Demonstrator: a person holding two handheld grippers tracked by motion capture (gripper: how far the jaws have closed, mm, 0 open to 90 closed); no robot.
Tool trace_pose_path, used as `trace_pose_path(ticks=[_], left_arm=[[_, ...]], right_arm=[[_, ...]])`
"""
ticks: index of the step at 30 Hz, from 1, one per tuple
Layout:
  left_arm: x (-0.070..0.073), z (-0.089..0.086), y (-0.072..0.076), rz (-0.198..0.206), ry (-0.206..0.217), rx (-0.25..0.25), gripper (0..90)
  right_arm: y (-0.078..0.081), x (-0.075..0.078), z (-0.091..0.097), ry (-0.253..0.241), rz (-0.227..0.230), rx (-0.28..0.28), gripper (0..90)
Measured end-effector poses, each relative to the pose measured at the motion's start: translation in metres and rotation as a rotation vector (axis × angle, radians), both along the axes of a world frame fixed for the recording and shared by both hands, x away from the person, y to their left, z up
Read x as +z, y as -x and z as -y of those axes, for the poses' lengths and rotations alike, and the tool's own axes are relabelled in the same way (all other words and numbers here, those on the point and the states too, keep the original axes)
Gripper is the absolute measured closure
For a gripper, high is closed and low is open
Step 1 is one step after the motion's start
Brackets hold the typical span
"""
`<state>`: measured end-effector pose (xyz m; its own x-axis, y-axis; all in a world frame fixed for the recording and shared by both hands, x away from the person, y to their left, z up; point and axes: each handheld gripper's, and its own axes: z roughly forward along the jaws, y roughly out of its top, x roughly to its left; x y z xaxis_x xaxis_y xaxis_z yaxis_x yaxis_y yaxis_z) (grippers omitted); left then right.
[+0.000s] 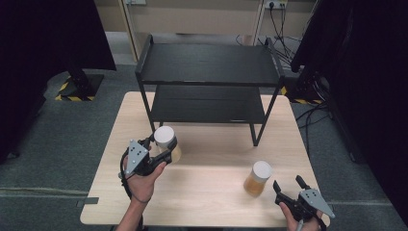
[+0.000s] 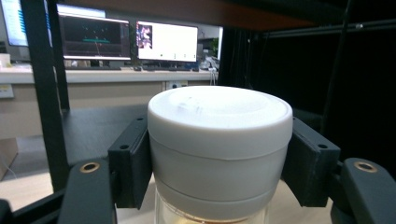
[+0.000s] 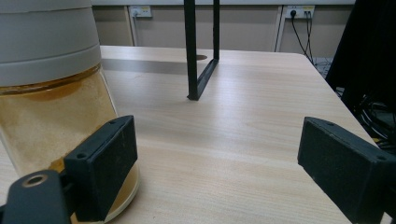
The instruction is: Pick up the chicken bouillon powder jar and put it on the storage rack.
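A glass jar with a white lid [image 1: 166,140] and amber contents is clamped by my left gripper [image 1: 166,154], held above the table's left half in front of the black shelf [image 1: 207,67]. In the left gripper view both pads press the white lid [image 2: 218,140] from either side. A second jar of the same kind [image 1: 257,178] stands on the table at the right. My right gripper [image 1: 289,184] rests just right of it, jaws wide apart and nothing between them. In the right gripper view that jar [image 3: 51,107] stands outside the left pad [image 3: 105,163].
The black two-tier shelf stands at the table's far side with both tiers bare; its front right leg [image 3: 194,51] meets the wooden tabletop [image 1: 211,163]. Cables and dark stands lie on the floor beyond. Monitors [image 2: 130,39] glow on a desk behind.
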<state>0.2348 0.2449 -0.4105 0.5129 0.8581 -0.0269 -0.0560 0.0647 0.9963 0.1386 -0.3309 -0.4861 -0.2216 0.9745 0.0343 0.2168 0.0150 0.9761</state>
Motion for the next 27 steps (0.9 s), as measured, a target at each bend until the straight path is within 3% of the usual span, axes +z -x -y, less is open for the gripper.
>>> trace_pose_path(ticks=[27], left_arm=[[0.066, 0.001, -0.008, 0.128, 0.014, 0.045, 33.4]], right_arm=[[0.0, 0.0, 0.0, -0.001, -0.002, -0.002, 12.2]])
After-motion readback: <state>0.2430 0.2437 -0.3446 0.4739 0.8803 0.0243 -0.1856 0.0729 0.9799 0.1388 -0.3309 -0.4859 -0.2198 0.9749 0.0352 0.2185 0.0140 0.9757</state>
